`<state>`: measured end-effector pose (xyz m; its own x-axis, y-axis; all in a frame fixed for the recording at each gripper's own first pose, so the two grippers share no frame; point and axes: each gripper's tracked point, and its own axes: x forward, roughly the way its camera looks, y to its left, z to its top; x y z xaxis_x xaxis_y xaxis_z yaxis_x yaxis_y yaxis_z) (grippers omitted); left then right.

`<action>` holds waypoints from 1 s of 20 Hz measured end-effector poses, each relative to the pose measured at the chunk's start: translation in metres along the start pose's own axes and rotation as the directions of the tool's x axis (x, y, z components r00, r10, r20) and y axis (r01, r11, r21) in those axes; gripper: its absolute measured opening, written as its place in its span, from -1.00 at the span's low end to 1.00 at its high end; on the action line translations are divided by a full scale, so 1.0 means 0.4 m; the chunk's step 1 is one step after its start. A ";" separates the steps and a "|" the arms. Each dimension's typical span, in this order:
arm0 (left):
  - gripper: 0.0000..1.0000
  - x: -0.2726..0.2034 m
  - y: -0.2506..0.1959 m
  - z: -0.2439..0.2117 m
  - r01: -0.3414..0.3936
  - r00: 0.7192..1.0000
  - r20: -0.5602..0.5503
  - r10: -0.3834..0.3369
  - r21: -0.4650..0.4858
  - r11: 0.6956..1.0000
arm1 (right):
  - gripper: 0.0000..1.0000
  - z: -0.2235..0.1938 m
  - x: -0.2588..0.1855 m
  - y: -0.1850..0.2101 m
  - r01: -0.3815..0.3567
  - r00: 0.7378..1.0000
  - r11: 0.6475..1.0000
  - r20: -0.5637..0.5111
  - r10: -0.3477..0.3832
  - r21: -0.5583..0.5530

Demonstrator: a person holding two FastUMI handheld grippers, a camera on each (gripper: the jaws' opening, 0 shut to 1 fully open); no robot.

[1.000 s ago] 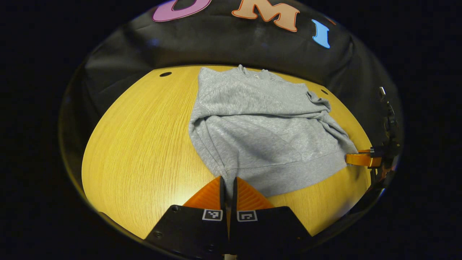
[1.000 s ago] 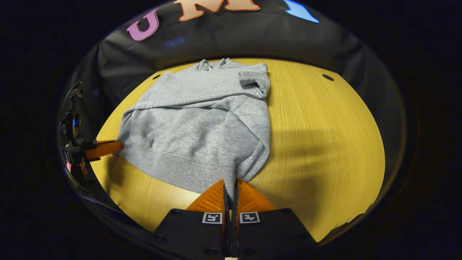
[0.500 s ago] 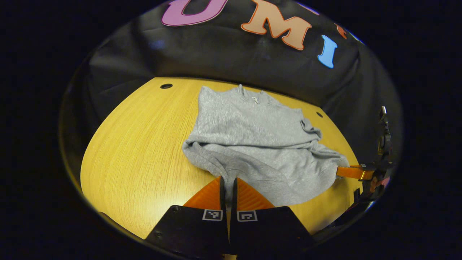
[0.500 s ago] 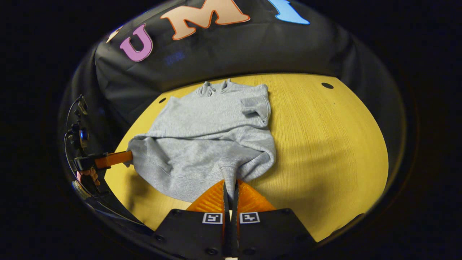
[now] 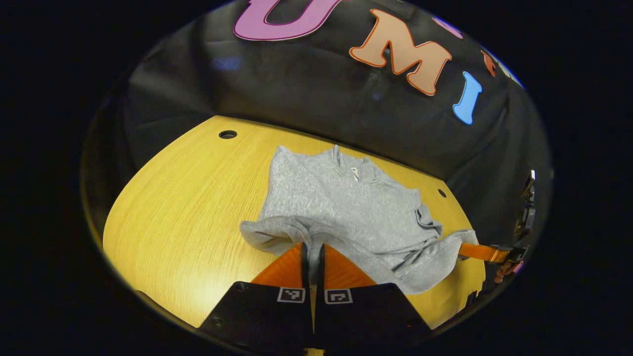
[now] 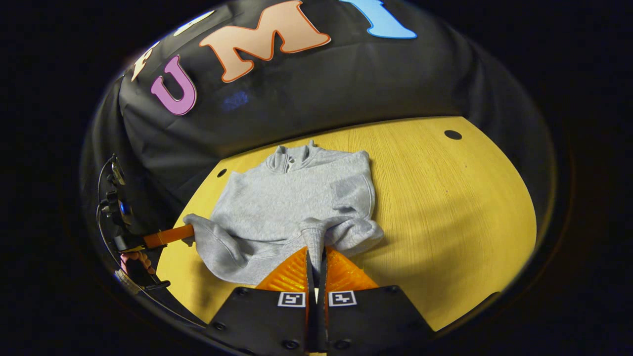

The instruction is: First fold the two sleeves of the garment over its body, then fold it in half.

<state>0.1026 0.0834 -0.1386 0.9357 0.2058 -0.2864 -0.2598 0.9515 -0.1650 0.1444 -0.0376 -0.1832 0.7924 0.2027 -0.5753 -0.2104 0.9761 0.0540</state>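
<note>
A black cloth wall backs a yellow wooden surface point(image 5: 178, 198) with small round holes near its far edge.

In the left gripper view, the grey garment point(image 5: 341, 207) lies in the middle of the frame, collar toward the wall, its near hem lifted off the surface. The left gripper point(image 5: 312, 249) sits at bottom centre, its fingers pressed together on the hem's corner, cloth pinched between them. At the right edge the other gripper's finger meets the opposite hem corner. The hem is raised and bunched toward the collar, which I judge to be the half-fold under way; both corners are held so the hem travels level.

In the right gripper view, the garment point(image 6: 296, 198) fills the centre, with sleeve cloth lying over its body, a cuff at its upper right. The right gripper point(image 6: 315, 254) at bottom centre has its fingers closed on the hem, a ridge of cloth rising between them. At the left edge the other gripper, held by a hand point(image 6: 136, 259), grips the far corner. The surface point(image 6: 445, 198) lies at right.
</note>
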 end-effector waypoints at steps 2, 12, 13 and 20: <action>-1.00 0.029 -0.001 0.037 -0.003 1.000 0.021 0.004 -0.024 1.000 | -0.95 0.028 0.026 0.000 0.001 1.000 1.000 0.007 -0.001 0.017; -1.00 0.222 0.053 0.041 -0.126 0.992 -0.042 0.122 -0.119 0.985 | -0.94 0.046 0.250 -0.057 0.035 0.996 0.994 -0.080 -0.026 0.102; -1.00 0.232 0.059 0.036 -0.132 0.991 -0.049 0.127 -0.115 0.985 | -0.96 0.041 0.263 -0.054 0.025 0.996 0.994 -0.086 -0.015 0.110; -0.43 0.233 0.088 0.045 -0.153 0.988 -0.037 0.151 -0.054 0.987 | -0.75 0.066 0.257 -0.034 -0.030 0.997 0.984 -0.063 0.042 0.176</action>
<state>0.1850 0.1402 -0.1540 0.8763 0.3382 -0.3432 -0.4120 0.8952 -0.1698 0.2440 -0.0279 -0.2214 0.7453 0.2379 -0.6229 -0.1304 0.9681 0.2138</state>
